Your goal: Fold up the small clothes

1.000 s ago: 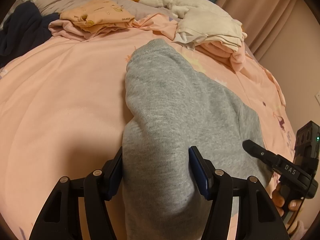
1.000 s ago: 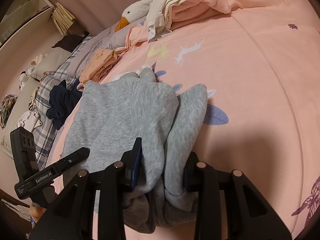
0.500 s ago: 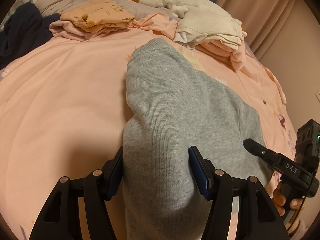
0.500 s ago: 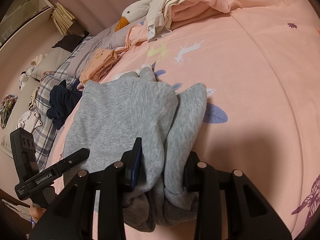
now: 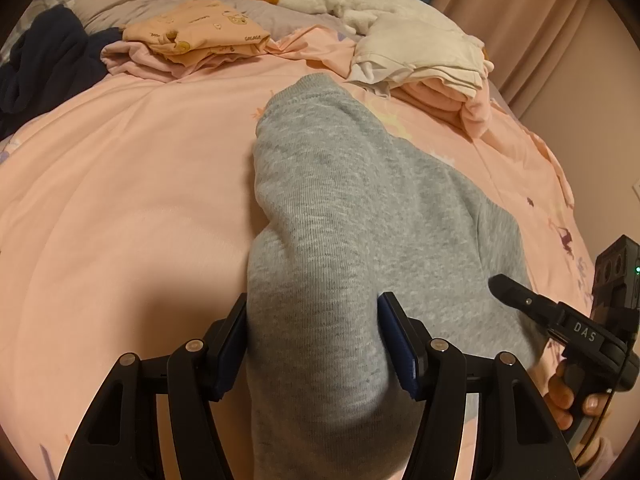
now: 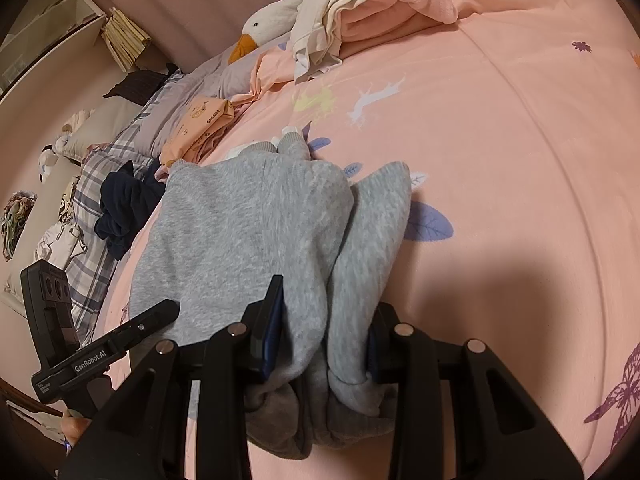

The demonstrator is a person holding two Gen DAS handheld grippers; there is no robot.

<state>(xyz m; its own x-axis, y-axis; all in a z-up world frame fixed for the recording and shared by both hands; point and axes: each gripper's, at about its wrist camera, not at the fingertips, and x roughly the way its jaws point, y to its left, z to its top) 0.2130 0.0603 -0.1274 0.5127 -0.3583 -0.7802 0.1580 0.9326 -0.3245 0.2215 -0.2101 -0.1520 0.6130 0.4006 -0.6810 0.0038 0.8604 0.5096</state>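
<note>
The grey garment (image 5: 360,216) lay on the pink bedspread (image 5: 132,200) (partly folded), gripped at its near edge by the left gripper (image 5: 312,332) and right gripper (image 6: 324,324).

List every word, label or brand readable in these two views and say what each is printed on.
"DAS": on the right gripper, seen from the left wrist.
"GenRobot.AI": on the left gripper, seen from the right wrist; the smaller line beneath it is too small to read.
"GAGAGA": on the folded peach garment; its other prints are blurred.
</note>
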